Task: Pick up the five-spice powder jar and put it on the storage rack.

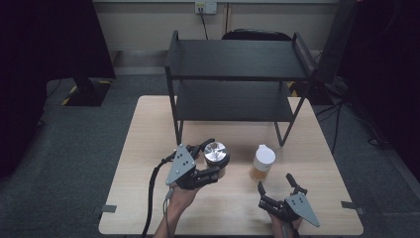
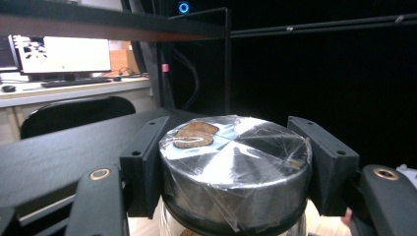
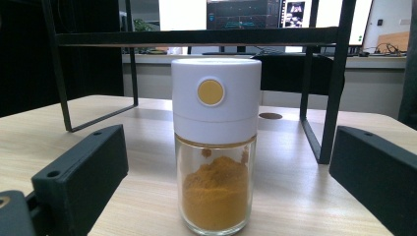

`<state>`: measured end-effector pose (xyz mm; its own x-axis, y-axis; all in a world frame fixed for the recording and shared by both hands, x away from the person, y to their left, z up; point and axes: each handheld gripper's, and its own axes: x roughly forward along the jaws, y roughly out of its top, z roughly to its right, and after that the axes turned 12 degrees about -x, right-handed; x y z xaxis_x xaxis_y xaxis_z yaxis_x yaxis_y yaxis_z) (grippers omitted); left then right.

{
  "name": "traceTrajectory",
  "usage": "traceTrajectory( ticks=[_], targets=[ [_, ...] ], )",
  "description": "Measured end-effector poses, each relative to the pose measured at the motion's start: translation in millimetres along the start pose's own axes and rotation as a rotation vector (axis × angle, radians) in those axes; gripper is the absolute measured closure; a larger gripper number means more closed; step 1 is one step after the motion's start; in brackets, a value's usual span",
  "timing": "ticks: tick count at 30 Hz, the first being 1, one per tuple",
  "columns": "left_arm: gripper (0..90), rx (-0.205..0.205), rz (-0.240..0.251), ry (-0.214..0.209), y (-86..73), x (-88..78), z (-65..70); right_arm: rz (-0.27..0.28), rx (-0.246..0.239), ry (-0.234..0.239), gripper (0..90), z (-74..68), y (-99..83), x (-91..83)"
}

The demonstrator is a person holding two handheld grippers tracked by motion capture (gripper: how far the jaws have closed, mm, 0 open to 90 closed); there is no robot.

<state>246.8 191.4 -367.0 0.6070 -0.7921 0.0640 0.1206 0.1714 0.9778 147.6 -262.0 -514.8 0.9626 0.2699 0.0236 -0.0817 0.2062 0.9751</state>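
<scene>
Black jaws of the left gripper [image 2: 231,196] pinched the silver, film-wrapped metal lid of a glass jar [image 2: 235,169] from both sides, a grip at the cap that let the jar hang upright near the black two-tier metal rack [image 1: 236,74], probably bound for a shelf. On the pale wooden table [image 1: 148,148] stood a white-capped glass shaker of orange powder [image 3: 215,147], between the spread jaws of the right gripper [image 3: 221,187], which touched nothing and seemed to wait.

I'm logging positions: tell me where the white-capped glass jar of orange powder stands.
The white-capped glass jar of orange powder stands on the table's right half in the high view, between the black shelf rack and the open right hand-held gripper.
</scene>
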Motion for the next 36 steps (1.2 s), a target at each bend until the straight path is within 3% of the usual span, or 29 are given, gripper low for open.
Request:
traceTrajectory(
  ticks=[4,8,12,20,24,30,36],
  targets=[
    [35.3,-0.007,0.013,-0.032,17.4,6.8,-9.4,0.001,0.001,-0.002,0.1,-0.2,-0.2,0.0],
    [35.3,0.038,-0.002,-0.042,41.3,15.5,-14.9,-0.001,0.001,-0.002,0.1,-0.1,0.1,0.1],
    [35.3,0.053,-0.006,-0.063,66.2,22.5,-27.1,-0.001,0.001,-0.003,0.1,-0.4,0.1,0.1],
    [35.3,0.013,0.045,-0.055,107.8,36.0,-51.9,-0.002,0.002,-0.006,0.1,-0.8,0.3,0.1],
    [35.3,-0.027,0.067,-0.005,131.8,47.6,-52.2,-0.002,0.002,-0.007,0.3,-1.0,0.3,0.1],
    [35.3,0.018,0.082,0.119,161.9,75.1,-39.9,-0.003,0.002,-0.010,0.3,-1.5,0.5,0.2],
    [35.3,0.057,0.105,0.241,174.4,108.7,-31.5,-0.003,0.002,-0.012,0.3,-1.6,0.5,0.1]
  ],
)
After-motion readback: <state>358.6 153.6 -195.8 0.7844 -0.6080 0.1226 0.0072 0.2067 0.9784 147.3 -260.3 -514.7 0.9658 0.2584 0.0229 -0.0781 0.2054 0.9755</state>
